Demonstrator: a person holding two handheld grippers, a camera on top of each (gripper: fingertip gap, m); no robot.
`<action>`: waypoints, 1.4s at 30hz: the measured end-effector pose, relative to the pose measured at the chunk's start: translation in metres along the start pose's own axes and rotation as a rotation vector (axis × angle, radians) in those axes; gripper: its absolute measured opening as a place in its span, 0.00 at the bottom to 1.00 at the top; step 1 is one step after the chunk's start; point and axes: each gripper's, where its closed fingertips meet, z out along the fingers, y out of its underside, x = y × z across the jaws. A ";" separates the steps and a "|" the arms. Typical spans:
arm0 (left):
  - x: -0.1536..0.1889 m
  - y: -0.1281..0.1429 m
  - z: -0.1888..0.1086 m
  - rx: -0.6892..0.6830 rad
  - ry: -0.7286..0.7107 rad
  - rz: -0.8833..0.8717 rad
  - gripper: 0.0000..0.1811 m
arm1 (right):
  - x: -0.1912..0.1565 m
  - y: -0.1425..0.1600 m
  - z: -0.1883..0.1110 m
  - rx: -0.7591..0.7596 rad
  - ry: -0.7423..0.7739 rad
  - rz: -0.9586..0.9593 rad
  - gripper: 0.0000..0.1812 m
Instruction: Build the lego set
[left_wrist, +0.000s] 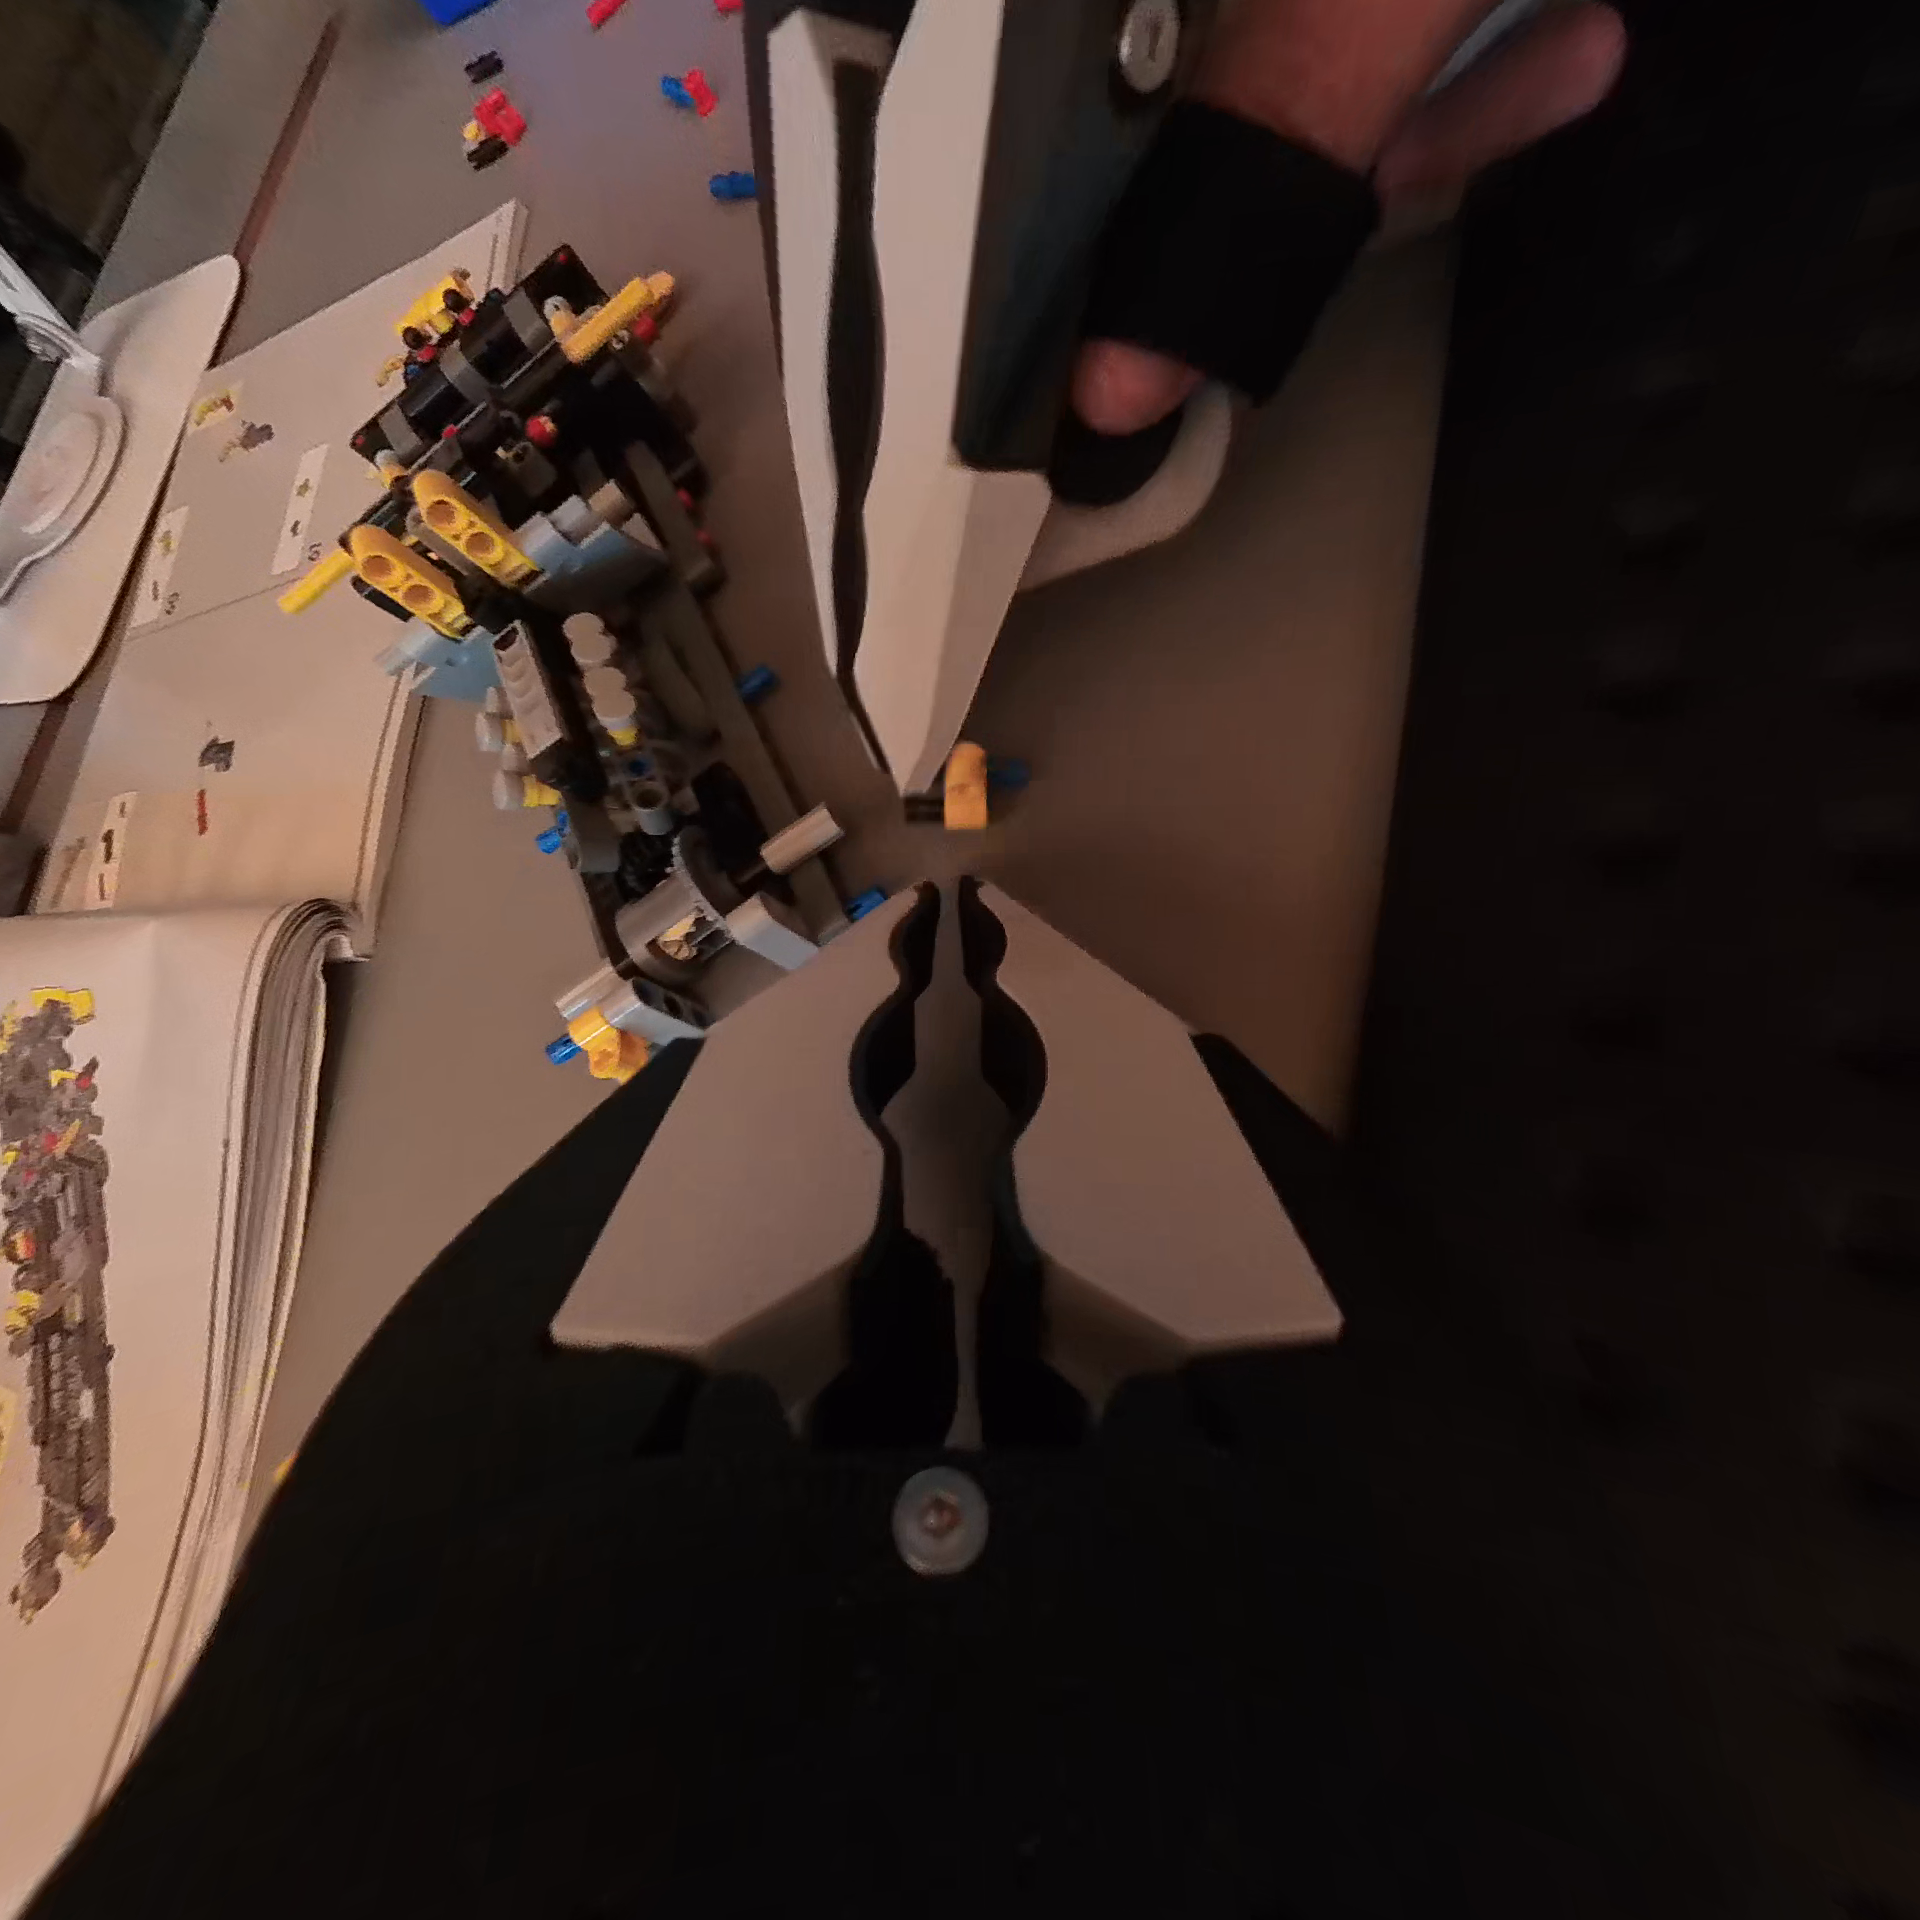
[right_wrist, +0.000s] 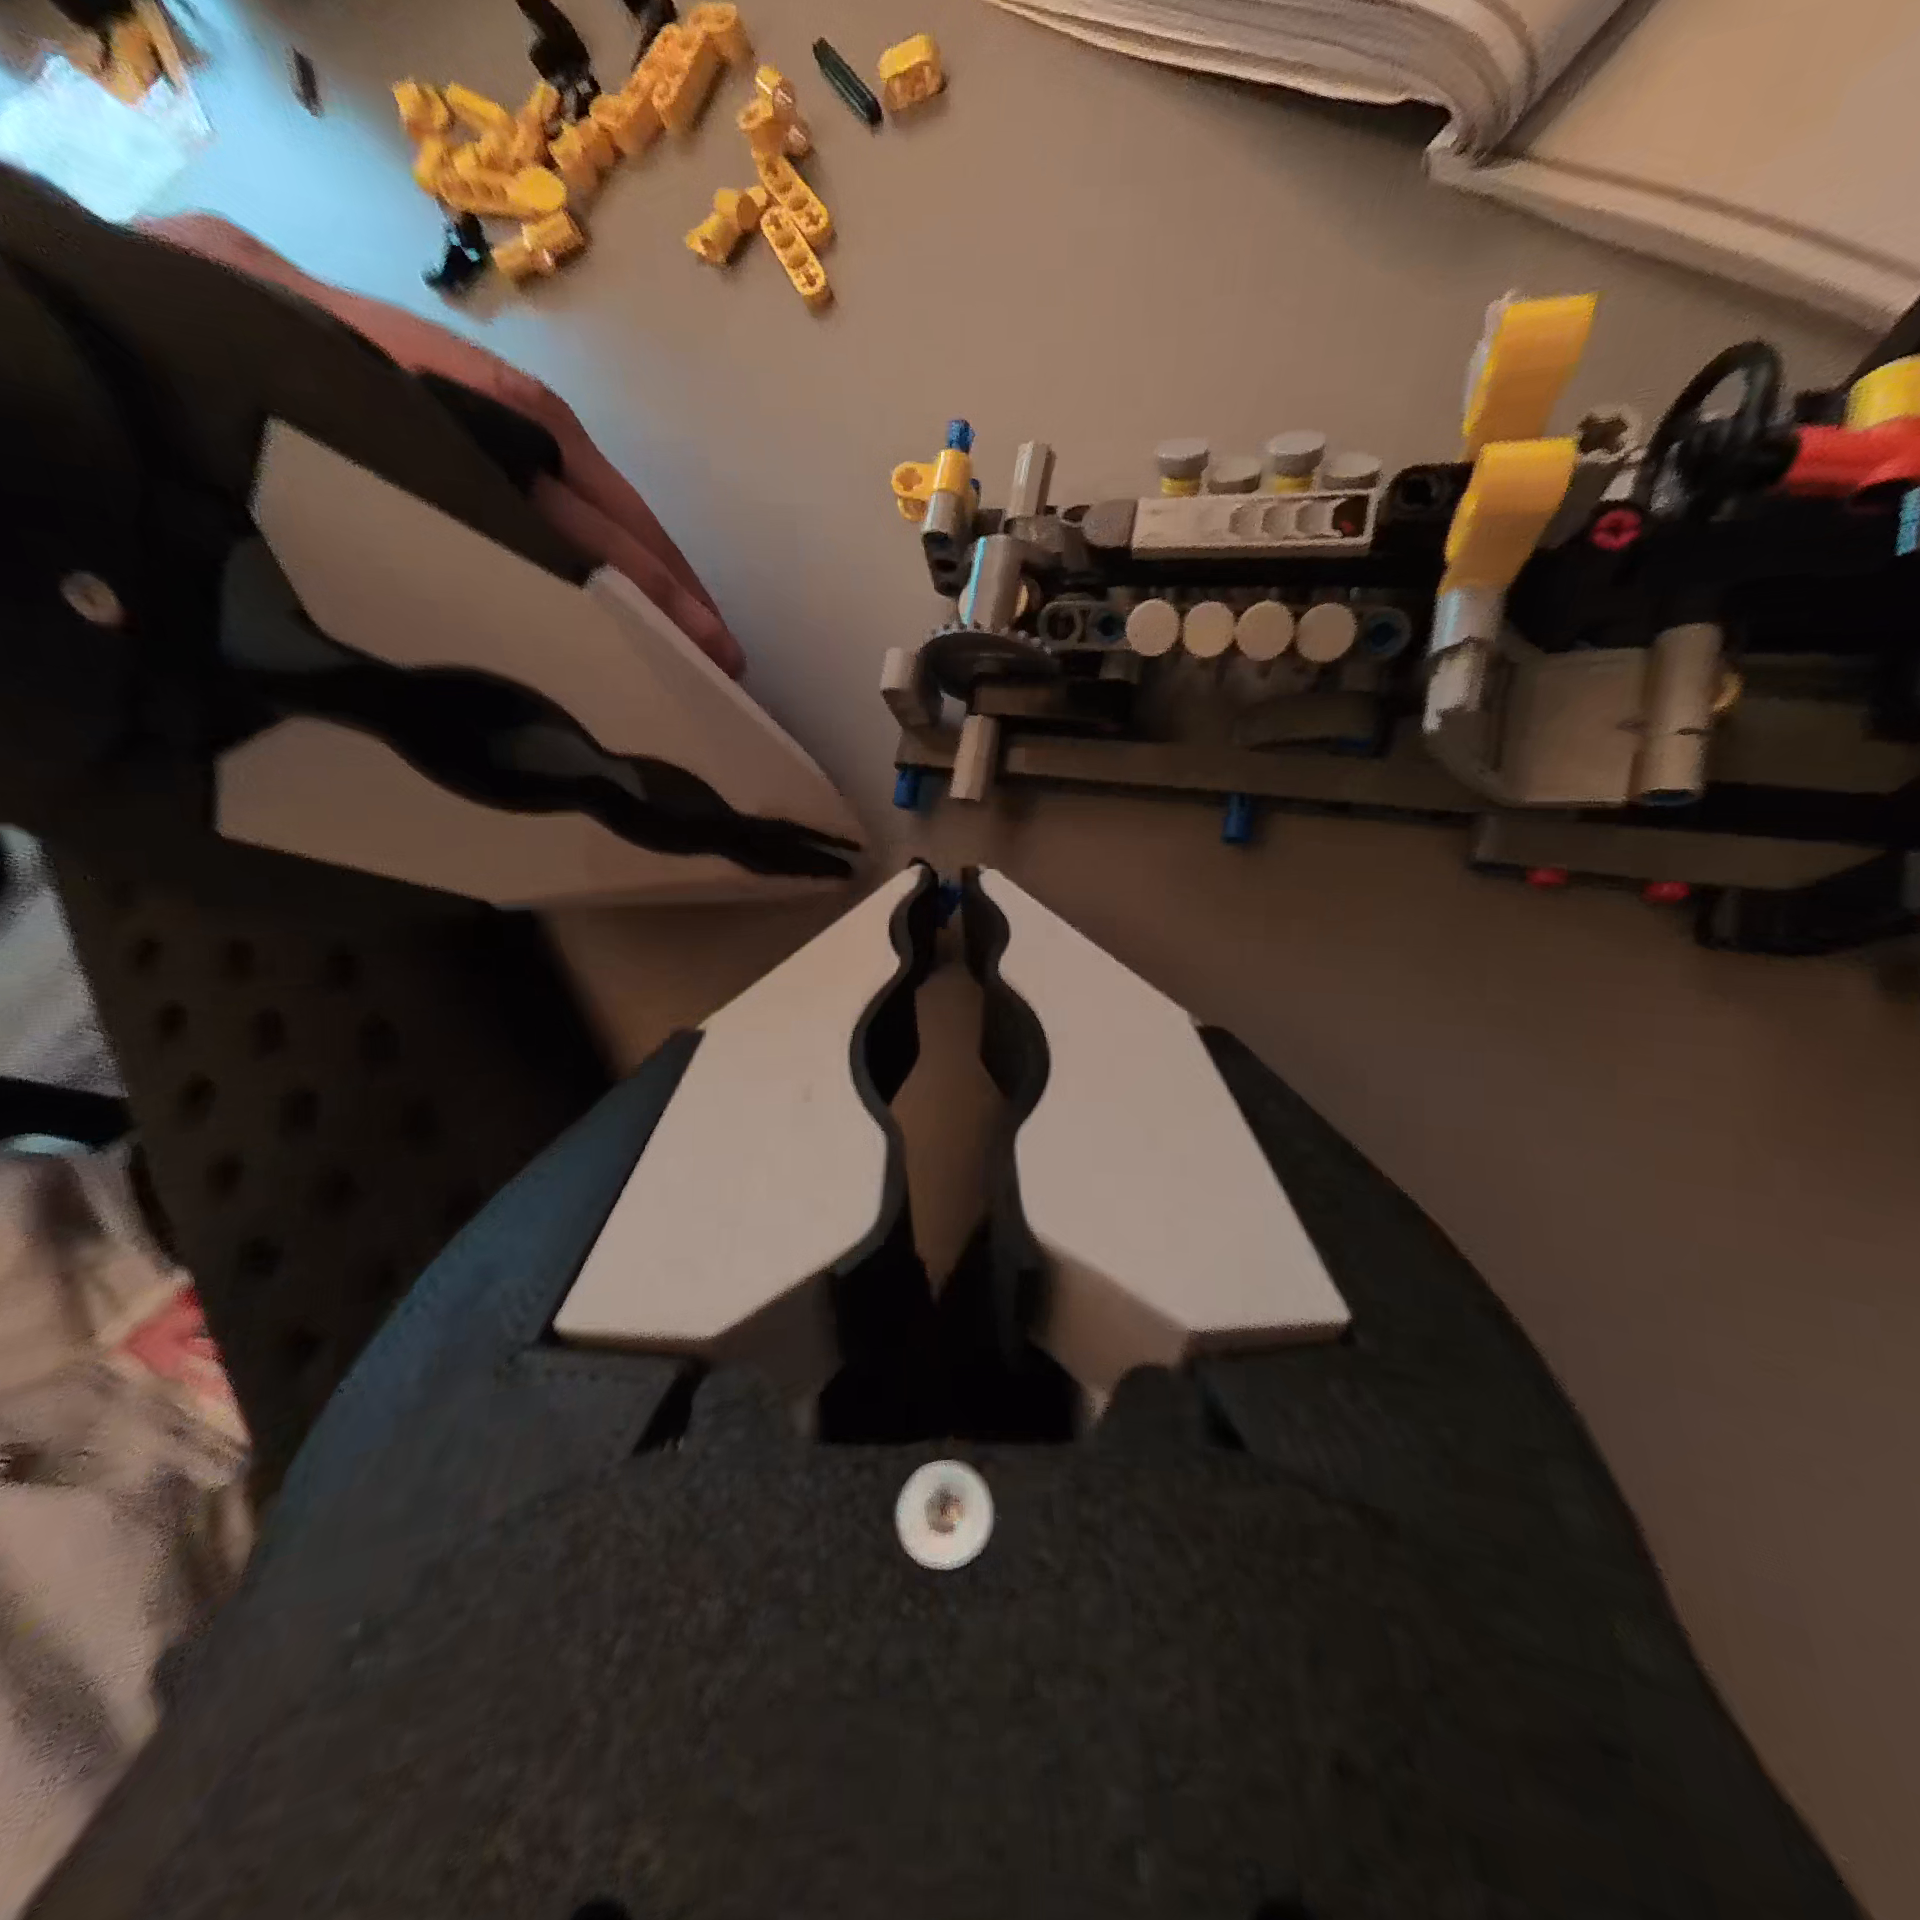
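The partly built black, grey and yellow lego vehicle (left_wrist: 623, 644) lies on the table; it also shows in the right wrist view (right_wrist: 1299, 623). My right gripper (right_wrist: 945, 883) is shut on a small yellow connector (left_wrist: 966, 784) with a blue pin (right_wrist: 948, 896). It holds this just off the model's near end. In the left wrist view the right gripper (left_wrist: 909, 795) comes down from above. My left gripper (left_wrist: 945, 883) has its fingers nearly together with nothing between them. Its tips sit just short of the held connector. In the right wrist view the left gripper (right_wrist: 847, 854) enters from the left.
An open instruction booklet (left_wrist: 135, 1247) lies left of the model; it also shows in the right wrist view (right_wrist: 1558, 83). Loose yellow pieces (right_wrist: 623, 135) are scattered beyond. Small red and blue pieces (left_wrist: 691, 94) lie farther off. The table edge (left_wrist: 1392, 727) runs close by, dark beyond it.
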 end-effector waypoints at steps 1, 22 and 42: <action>0.000 0.000 -0.001 -0.002 0.004 0.003 0.03 | 0.002 0.001 -0.002 -0.001 0.014 -0.030 0.02; 0.022 -0.053 -0.017 0.247 0.439 -0.410 0.11 | -0.029 -0.010 -0.045 0.237 -0.092 -0.414 0.02; -0.031 -0.113 -0.088 0.819 0.378 -0.533 0.04 | -0.066 -0.078 -0.110 0.812 -0.837 0.314 0.14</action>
